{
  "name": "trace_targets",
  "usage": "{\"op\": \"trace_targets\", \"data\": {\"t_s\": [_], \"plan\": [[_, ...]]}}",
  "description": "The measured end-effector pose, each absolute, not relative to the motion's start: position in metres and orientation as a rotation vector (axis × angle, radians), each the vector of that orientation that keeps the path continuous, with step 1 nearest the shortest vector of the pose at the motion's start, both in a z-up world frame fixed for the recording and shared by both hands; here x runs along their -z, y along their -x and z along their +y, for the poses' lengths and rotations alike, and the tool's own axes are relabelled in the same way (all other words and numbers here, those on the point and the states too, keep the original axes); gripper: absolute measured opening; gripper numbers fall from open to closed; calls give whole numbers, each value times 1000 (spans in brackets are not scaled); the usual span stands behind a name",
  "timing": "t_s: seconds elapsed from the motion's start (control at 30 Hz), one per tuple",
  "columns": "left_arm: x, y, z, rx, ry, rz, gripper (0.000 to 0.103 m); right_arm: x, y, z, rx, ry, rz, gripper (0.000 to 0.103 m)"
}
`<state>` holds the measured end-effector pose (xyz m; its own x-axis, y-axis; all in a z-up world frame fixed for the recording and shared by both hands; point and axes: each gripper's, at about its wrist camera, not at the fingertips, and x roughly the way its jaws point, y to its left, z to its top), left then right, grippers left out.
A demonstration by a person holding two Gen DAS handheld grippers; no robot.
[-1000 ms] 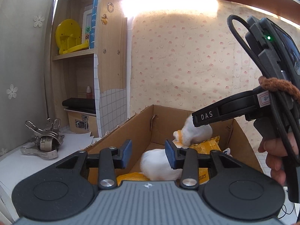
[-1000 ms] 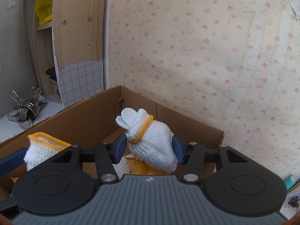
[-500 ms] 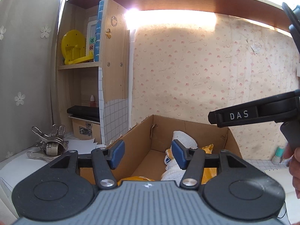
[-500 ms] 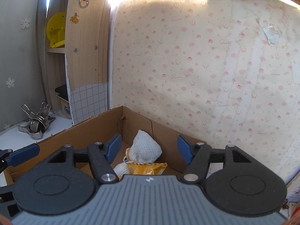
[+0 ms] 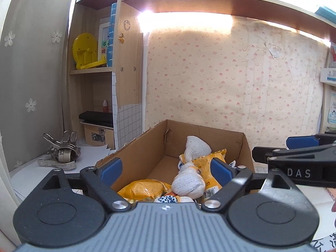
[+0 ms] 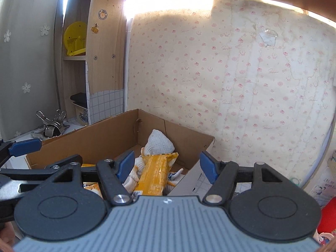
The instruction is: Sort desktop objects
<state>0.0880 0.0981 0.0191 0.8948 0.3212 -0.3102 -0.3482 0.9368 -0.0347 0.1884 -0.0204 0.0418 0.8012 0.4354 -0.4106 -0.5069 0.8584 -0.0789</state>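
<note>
An open cardboard box (image 5: pixel 142 153) holds two rolled white gloves with yellow cuffs (image 5: pixel 197 147) (image 5: pixel 188 181) and yellow snack bags (image 5: pixel 210 168). My left gripper (image 5: pixel 166 170) hovers at the box's near end. Its jaws are opening wide and nothing is between the pads. In the right wrist view the same box (image 6: pixel 94 140) shows a glove (image 6: pixel 159 142) and a yellow bag (image 6: pixel 157 172). My right gripper (image 6: pixel 166 166) is over the box's near right corner, its jaws still opening and holding nothing. Its finger marked DAS (image 5: pixel 298 172) reaches in from the right.
A pile of metal clips (image 5: pixel 61 153) lies on the white desk left of the box. Behind it a wooden shelf unit holds a yellow plastic piece (image 5: pixel 86 50) and a small latched case (image 5: pixel 96 132). Papered wall stands close behind the box. A red object (image 6: pixel 327 216) sits at the lower right.
Both grippers let go of their white gloves, which now lie in the box. Both pulled back and slightly up from the box, and their jaws spread wider.
</note>
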Motion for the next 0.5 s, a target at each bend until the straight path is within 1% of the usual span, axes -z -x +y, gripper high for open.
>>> {"op": "trace_targets", "data": {"t_s": [0.13,0.3,0.33,0.5], "plan": [[-20,-76,92,-346,88,308,100,-36,-167,-32,-485,190,390,67],[-24,-63,84,-333,75,302,101,-34,-147,-50,-469,144,389,67],[-25,-62,82,-333,72,300,103,-35,-143,-52,-464,146,386,67],[-29,-53,82,-322,94,292,103,-43,-124,-64,-446,147,348,68]]}}
